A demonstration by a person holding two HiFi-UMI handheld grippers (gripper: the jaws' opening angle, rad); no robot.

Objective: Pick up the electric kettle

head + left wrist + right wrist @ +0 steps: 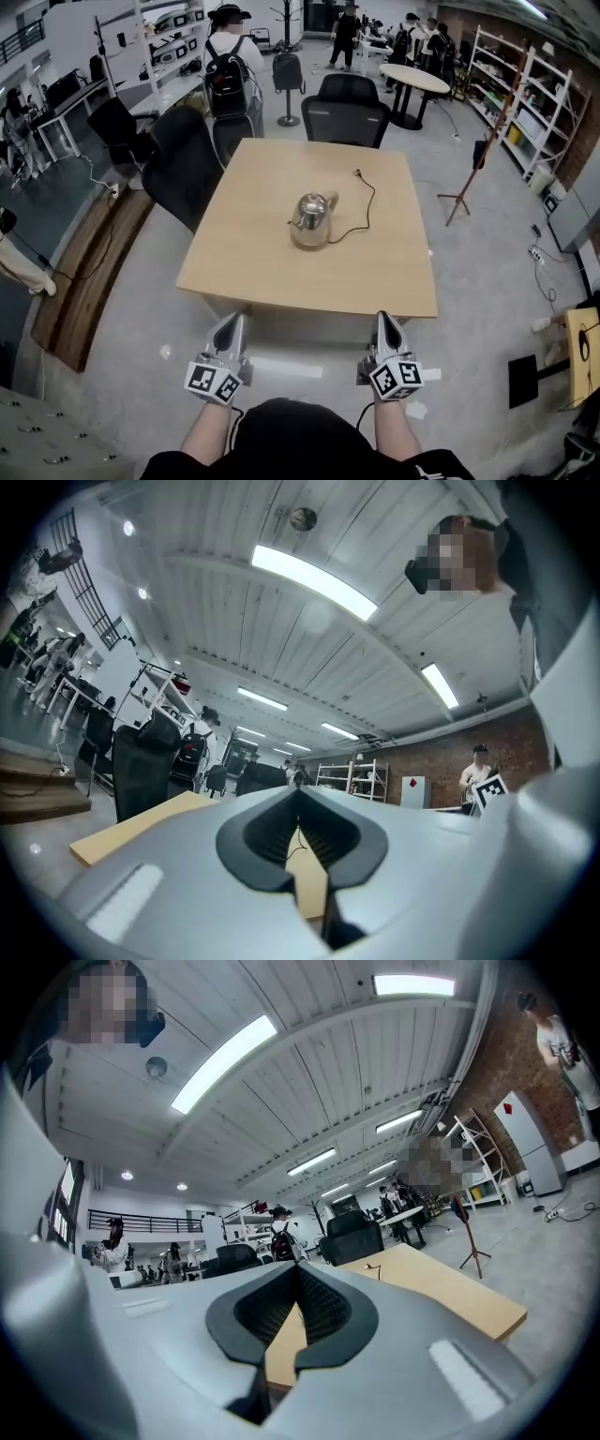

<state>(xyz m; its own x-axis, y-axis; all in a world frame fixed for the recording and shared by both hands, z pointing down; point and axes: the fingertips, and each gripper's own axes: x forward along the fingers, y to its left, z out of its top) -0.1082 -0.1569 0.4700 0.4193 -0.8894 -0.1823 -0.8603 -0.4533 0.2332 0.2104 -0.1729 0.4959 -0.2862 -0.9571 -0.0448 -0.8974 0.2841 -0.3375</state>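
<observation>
Wooden table [262, 262], black chairs [345, 117] (far side), shelves [530, 103]

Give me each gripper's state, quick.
Left gripper: closed, fingers together, holding nothing.
Right gripper: closed, fingers together, holding nothing.

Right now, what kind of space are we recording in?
Likely a workshop or lab-style office: shelving along a brick wall, office chairs round a wooden table with an electric kettle.
</observation>
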